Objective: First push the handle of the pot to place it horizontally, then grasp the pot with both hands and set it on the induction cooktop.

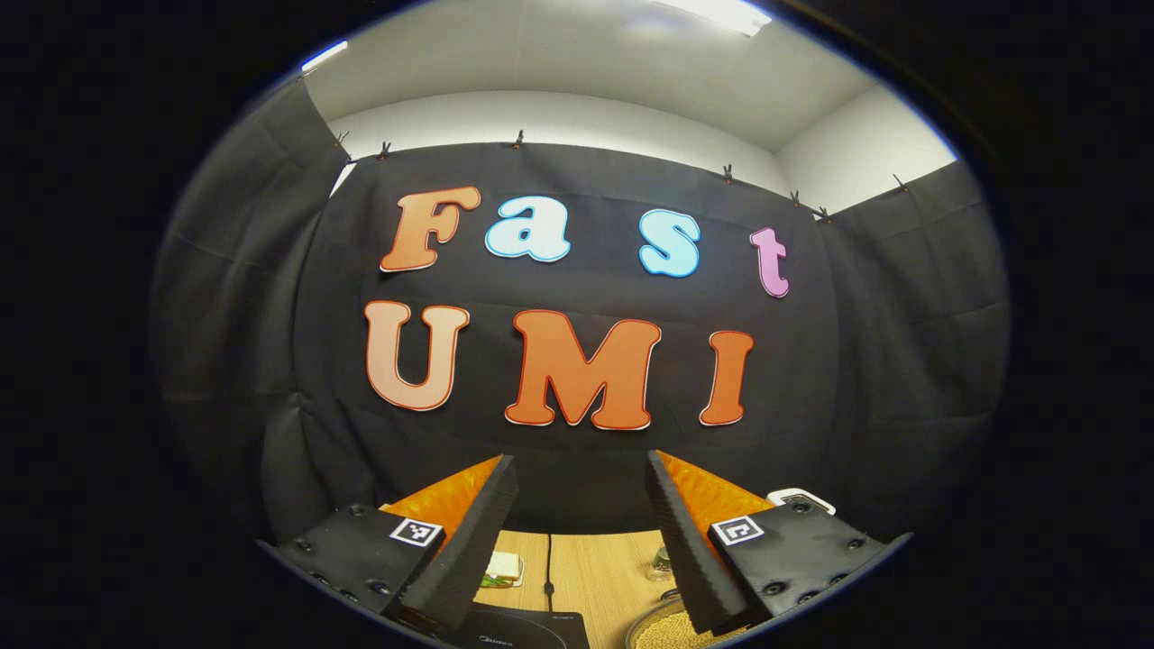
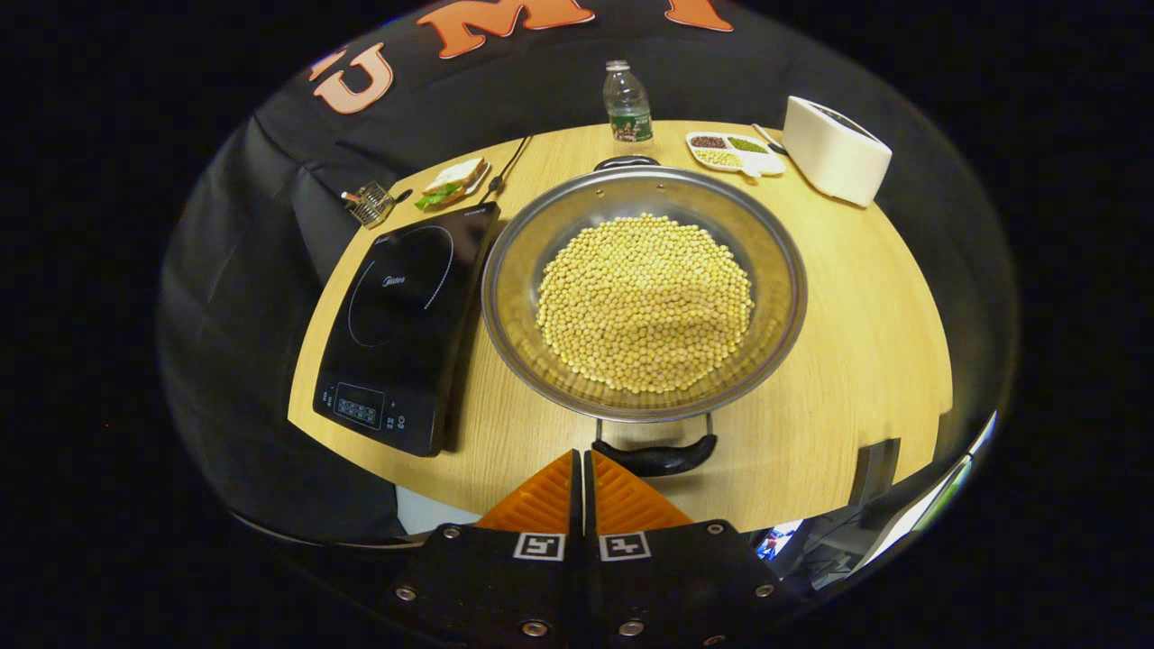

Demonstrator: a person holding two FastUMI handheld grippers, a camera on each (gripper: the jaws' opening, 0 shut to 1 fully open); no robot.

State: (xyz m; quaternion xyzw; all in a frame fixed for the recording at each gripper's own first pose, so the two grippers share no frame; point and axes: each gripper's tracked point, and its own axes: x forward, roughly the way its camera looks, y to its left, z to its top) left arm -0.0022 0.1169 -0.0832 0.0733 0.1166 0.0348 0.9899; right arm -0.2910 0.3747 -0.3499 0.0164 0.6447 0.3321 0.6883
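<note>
Pot [image 2: 505,297] placement first: we find it on the wooden table [image 2: 856,361], just right of the induction cooktop [image 2: 401,324], its rim close against the cooktop's right edge. We note it is a wide metal pan filled with yellow beans [image 2: 645,302]. Its near handle [image 2: 656,455] lies level at the table's front edge; a second handle [image 2: 627,162] sits at the far rim.

We see the right gripper [image 2: 583,469] just in front of the near handle, a little to its left, jaws closed together with nothing between them; whether it touches the handle we cannot tell. We see the left gripper [image 1: 581,496] raised and pointing at the booth wall, jaws wide apart and empty, with the cooktop's edge [image 1: 532,631] and the beans [image 1: 663,626] below it.

Behind the pot we record a water bottle [image 2: 626,104], a divided dish [image 2: 735,153] and a white toaster [image 2: 834,149]; behind the cooktop, a sandwich [image 2: 453,182].
</note>
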